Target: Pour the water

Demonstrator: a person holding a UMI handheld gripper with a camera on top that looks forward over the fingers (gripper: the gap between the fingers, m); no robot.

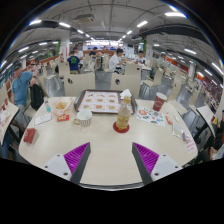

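Amber-filled cup [123,119] — tea, perhaps — beyond gripper [110,157]

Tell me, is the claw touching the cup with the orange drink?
Apart. The gripper view shows bare table between the open claw and the cup, which stands well beyond the fingertips.

**A bright, open hall behind a pale counter**

A pale, rounded counter [110,150] fills the foreground. Beyond it stretches a large open room with more tables [95,78] and chairs [150,90] set in rows. The dark ceiling [105,15] carries many long strip lights [143,23], all lit. A few people [22,85] stand or sit among the far tables. The floor [125,80] is light and plain.
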